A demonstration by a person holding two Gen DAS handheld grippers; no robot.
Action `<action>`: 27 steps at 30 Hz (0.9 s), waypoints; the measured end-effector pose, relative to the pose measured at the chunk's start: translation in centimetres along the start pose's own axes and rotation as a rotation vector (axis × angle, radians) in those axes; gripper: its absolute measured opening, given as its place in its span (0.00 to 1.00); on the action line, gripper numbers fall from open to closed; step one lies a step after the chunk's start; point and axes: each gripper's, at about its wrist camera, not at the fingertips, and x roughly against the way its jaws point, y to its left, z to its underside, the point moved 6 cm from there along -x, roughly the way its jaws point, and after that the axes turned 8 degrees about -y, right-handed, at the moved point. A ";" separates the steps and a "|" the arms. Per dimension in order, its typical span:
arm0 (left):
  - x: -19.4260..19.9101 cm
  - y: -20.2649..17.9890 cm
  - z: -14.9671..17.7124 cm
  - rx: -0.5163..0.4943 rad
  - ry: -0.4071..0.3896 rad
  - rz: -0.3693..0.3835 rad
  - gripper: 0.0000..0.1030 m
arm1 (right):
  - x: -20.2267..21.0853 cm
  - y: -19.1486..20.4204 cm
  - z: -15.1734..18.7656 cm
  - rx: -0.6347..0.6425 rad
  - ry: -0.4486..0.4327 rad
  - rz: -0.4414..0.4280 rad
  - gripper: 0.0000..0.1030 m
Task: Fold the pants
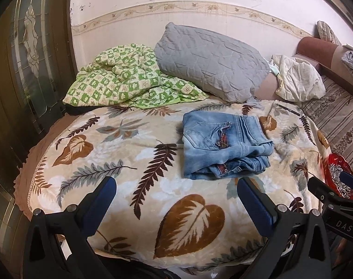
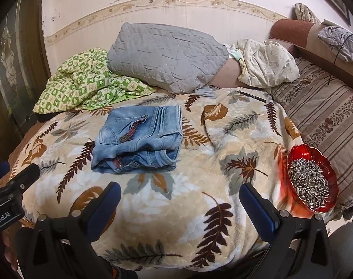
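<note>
Nearest to us are our own tools: the left gripper (image 1: 176,186) has its two blue-padded fingers (image 1: 99,204) spread wide apart, with nothing between them but the leaf-print blanket (image 1: 195,218) below. Our right gripper (image 2: 180,191) stands the same way, its fingers (image 2: 257,207) fully parted and holding nothing.

Ahead of both pairs of fingers, well clear of the tips, lie the jeans (image 1: 225,144), folded into a compact, roughly square bundle on the blanket. A back pocket and a strip of dark red trim face up, and the stacked layers show along the near edge. From the left gripper the bundle sits forward and toward the right finger; from the right gripper it sits forward and toward the left finger.

Just outside our right gripper's right finger, a red glass bowl (image 2: 313,179) of striped sunflower seeds rests at the blanket's edge.

Beyond the jeans, against the wall, we see a grey quilted pillow (image 1: 211,62) leaning over a crumpled green checked quilt (image 1: 127,79). To the far right of the fingers, a dark pen (image 2: 252,95) lies on the blanket, near a cream cloth (image 2: 267,62).
</note>
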 end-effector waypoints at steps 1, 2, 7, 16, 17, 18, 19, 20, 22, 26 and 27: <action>0.0 0.0 0.0 0.000 0.000 0.000 1.00 | 0.0 -0.1 0.0 0.000 0.000 0.000 1.00; 0.0 0.0 0.0 0.000 0.001 -0.002 1.00 | 0.0 -0.1 0.0 -0.002 0.000 0.002 1.00; 0.0 -0.1 0.0 0.000 0.000 -0.003 1.00 | 0.0 -0.3 0.1 -0.004 0.002 0.003 1.00; 0.0 0.1 0.0 -0.002 0.001 -0.003 1.00 | -0.1 -0.4 0.4 -0.003 0.005 0.005 1.00; 0.0 0.1 0.0 -0.002 0.000 -0.004 1.00 | -0.1 -0.4 0.4 -0.003 0.005 0.005 1.00; 0.0 0.1 0.0 -0.002 0.000 -0.003 1.00 | -0.1 -0.5 0.4 -0.003 0.004 0.005 1.00; 0.0 0.1 0.0 -0.003 0.000 -0.003 1.00 | -0.1 -0.4 0.3 -0.003 0.003 0.007 1.00; 0.0 0.2 0.0 -0.006 -0.001 -0.004 1.00 | -0.1 -0.4 0.4 -0.003 0.004 0.006 1.00; -0.1 0.3 -0.1 -0.010 -0.003 -0.007 1.00 | -0.1 -0.4 0.3 -0.003 0.003 0.007 1.00; 0.0 0.3 -0.1 -0.014 -0.003 -0.003 1.00 | -0.1 -0.4 0.4 -0.001 0.005 0.003 1.00; 0.0 0.3 -0.1 -0.014 -0.004 -0.001 1.00 | -0.1 -0.4 0.4 -0.001 0.005 0.004 1.00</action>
